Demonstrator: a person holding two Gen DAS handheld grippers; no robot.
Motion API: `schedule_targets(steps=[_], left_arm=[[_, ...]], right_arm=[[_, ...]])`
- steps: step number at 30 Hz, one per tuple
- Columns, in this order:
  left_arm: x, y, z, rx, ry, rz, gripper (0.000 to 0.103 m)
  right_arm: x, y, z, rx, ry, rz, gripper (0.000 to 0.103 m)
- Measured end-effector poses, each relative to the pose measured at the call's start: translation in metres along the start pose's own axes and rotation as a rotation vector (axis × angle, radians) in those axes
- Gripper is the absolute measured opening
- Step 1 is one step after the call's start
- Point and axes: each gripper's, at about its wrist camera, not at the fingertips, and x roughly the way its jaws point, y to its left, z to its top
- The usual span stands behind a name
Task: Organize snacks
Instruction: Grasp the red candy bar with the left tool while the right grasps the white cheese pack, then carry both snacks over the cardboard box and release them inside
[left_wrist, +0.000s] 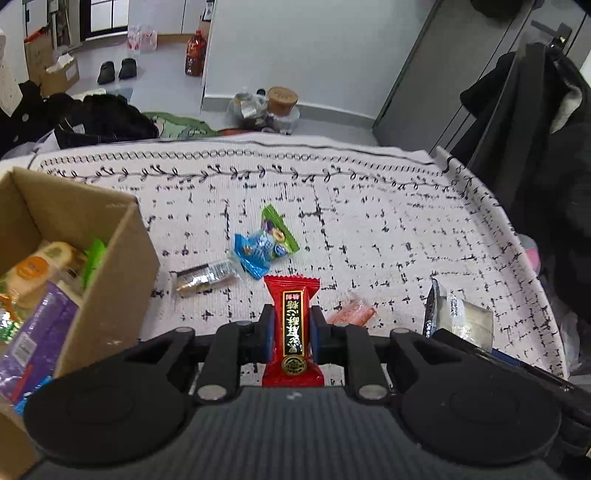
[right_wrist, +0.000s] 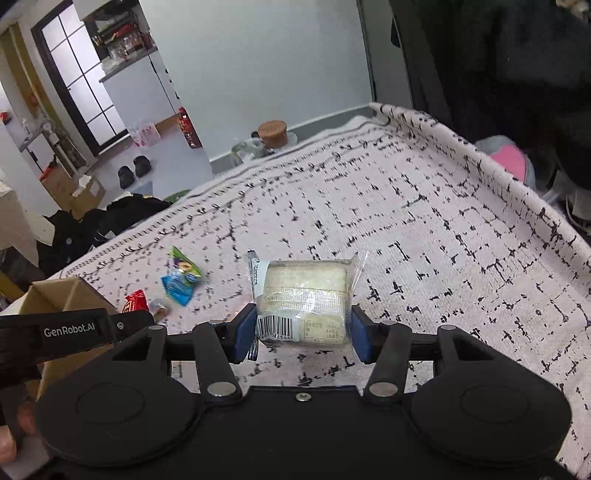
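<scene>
My left gripper (left_wrist: 291, 325) is shut on a red snack packet (left_wrist: 292, 328) with gold lettering, held above the patterned cloth. My right gripper (right_wrist: 303, 332) is shut on a clear-wrapped pale cake (right_wrist: 304, 295) with a barcode label, also off the cloth; that cake (left_wrist: 461, 317) shows at the right in the left wrist view. A cardboard box (left_wrist: 110, 266) holding several snacks stands at the left. On the cloth lie a blue packet (left_wrist: 255, 253), a green packet (left_wrist: 279, 229), a silver-brown bar (left_wrist: 203, 278) and a pink packet (left_wrist: 352, 314).
The white cloth with black marks (right_wrist: 443, 240) covers the table, its edges falling away at the back and right. Dark clothing (left_wrist: 535, 129) hangs at the right. Bags, a jar with a cork lid (left_wrist: 282, 98) and shoes sit on the floor beyond.
</scene>
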Motion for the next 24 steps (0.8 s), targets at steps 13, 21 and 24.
schedule_targets(steps=[13,21,24], left_arm=[[-0.047,0.012,-0.001,0.018,-0.068,-0.036,0.018],[-0.074,0.037,-0.002,0.033,-0.101,-0.022,0.018],[-0.084,0.045,-0.002,0.042,-0.121,-0.014,0.018]], right_arm=[[-0.038,0.031,-0.002,-0.032,-0.074,0.033,0.051],[-0.054,0.053,-0.004,-0.064,-0.103,0.05,0.051],[-0.06,0.065,-0.004,-0.093,-0.118,0.052,0.051]])
